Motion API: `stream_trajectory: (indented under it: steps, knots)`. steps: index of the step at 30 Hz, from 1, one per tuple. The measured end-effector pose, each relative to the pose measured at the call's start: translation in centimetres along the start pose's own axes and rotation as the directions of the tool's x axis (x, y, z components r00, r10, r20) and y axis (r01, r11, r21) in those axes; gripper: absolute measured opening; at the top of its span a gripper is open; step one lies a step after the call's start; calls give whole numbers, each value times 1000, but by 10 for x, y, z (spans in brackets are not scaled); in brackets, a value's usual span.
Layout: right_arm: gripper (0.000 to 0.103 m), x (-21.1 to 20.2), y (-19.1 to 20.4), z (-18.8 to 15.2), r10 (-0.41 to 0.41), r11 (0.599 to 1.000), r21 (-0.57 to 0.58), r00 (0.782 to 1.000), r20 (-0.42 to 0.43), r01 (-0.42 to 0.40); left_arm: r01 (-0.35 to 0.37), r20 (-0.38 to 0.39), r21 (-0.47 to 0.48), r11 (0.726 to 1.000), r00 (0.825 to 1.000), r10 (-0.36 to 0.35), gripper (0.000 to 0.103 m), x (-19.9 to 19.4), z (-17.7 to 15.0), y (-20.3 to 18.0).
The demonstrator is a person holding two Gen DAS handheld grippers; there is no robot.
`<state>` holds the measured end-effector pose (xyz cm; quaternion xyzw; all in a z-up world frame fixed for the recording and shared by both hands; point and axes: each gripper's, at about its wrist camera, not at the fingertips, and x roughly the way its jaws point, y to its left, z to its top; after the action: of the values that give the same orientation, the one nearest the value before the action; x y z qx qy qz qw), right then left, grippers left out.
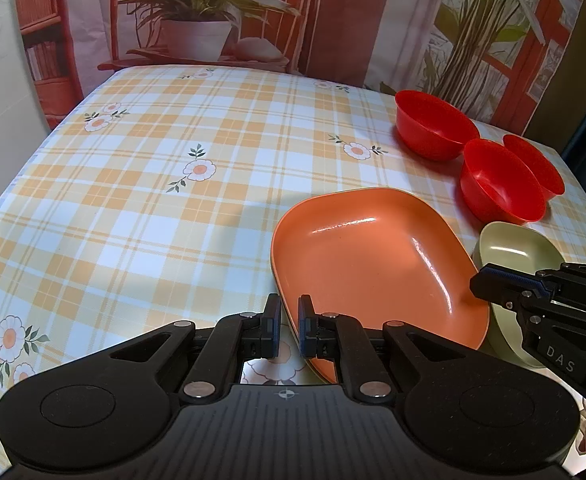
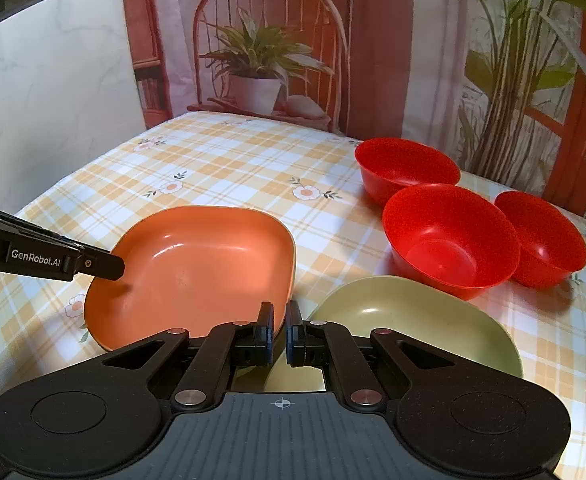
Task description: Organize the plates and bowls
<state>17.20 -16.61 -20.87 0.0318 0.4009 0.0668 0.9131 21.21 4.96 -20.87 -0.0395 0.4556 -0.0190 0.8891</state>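
Left gripper has its jaws drawn nearly together over the near-left rim of the orange plate, the thin lip running between the pads, so it looks pinched there; an edge grip is about the only hold such a wide, shallow dish allows. In the right wrist view the same gripper reaches in from the left with its tip on that plate's rim.

Right gripper is likewise pressed almost shut, its tips sitting where the orange plate's near edge meets the near-left rim of the green plate. Which rim lies between the pads cannot be told for sure; judging by the left wrist view, where its tip rests over the green plate, that one seems the likelier.

The two plates lie side by side on the tabletop, edges touching or slightly overlapping, which suggests they are being gathered into one stack. With a hold on each, one plate could probably be steadied while the other is lifted.

Beyond the green plate, three red bowls stand upright in a loose cluster: the far bowl, the middle bowl and the right bowl. Grouped but not nested, they likely await their own stacking.
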Motion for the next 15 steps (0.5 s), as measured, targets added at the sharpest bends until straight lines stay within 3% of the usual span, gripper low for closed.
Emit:
stream_trajectory:
  steps: [2,9,15]
  knots:
    - [14,-3,-1,1,-3,1000,10,1000,16,3,-7,14,-2,1000,1000,7,10,-3,1,1]
    - [18,-21,-18,1,-43,998,47,998,55,40,-11,88,50,999,996,6,10,-21,14,-10]
    - [18,-37,-46,-16,-116,986,129,991,60,108,100,74,148,984,991,-112,11,-19,30,-46]
